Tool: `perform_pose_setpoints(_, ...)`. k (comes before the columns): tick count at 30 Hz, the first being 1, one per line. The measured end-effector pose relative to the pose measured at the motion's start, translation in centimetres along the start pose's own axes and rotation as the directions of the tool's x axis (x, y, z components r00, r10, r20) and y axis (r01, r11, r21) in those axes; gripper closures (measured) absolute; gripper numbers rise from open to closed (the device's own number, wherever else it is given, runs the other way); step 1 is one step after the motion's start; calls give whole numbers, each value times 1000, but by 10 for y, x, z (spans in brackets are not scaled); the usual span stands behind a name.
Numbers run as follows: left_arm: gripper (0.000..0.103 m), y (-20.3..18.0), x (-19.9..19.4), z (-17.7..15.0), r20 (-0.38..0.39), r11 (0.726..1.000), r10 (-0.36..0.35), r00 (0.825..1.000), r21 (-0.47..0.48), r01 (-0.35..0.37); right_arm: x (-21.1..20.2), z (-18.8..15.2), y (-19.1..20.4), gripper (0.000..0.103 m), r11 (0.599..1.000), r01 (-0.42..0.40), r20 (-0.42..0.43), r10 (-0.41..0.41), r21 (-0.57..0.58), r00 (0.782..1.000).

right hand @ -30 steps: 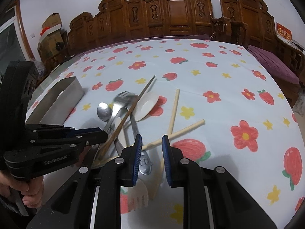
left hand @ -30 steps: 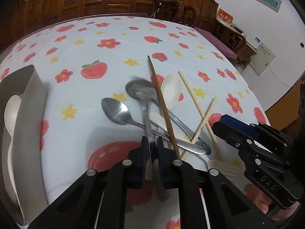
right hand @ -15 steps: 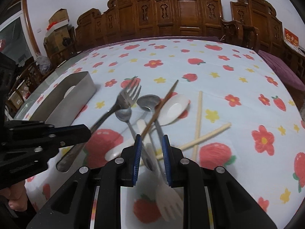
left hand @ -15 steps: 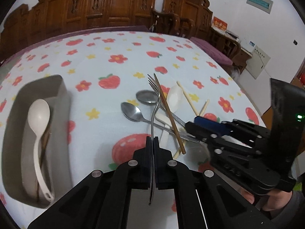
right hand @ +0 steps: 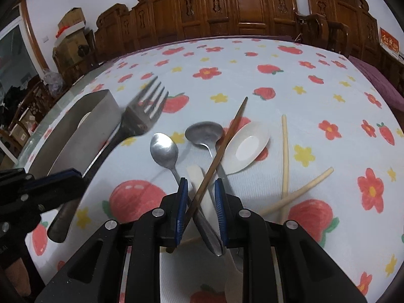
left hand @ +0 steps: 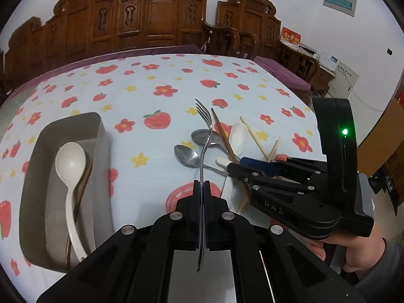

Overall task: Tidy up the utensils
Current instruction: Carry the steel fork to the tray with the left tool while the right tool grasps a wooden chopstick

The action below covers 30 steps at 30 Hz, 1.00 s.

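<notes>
We have lifted the fork (left hand: 202, 149) clear of the pile near the table's (left hand: 161, 80) right edge, the left gripper (left hand: 202, 189) clamped on its handle, so it can go into the tray (left hand: 101, 136) by the left edge. The right gripper (right hand: 200, 197) is closing around the brown chopstick (right hand: 219, 149), not yet pinching. We count one tray, three pale chopsticks, two steel spoons.

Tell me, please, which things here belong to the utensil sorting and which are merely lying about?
Job: metal fork, metal tray, white spoon, two metal spoons, dark chopstick, pale chopsticks.
Lying about: carved wooden chairs, cardboard boxes.
</notes>
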<state>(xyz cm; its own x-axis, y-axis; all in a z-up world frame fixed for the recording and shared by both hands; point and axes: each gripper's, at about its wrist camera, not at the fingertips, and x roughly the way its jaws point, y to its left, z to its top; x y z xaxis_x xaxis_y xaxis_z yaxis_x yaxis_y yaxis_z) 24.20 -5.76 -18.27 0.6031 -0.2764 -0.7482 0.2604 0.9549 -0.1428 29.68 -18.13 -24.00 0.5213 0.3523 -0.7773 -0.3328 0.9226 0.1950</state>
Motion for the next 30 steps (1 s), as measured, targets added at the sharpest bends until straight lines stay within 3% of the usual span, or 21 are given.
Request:
perform_pose_setpoints(10,102,-1,-17,1,33,999,22,999,25,-23,-10,-3,-11,96,999,-7,4,7,48,1000)
perform_pose_setpoints(22,101,12,-43,-1,69,999,49,996,16,-50,-44,-9,-3,97,999,31,89,-33,24,996)
perform_pose_setpoints(30,101,40,-64,-6,82,996,81,993,-34,-79,-61,-15,14,97,1000,-15,114,15,-2,993)
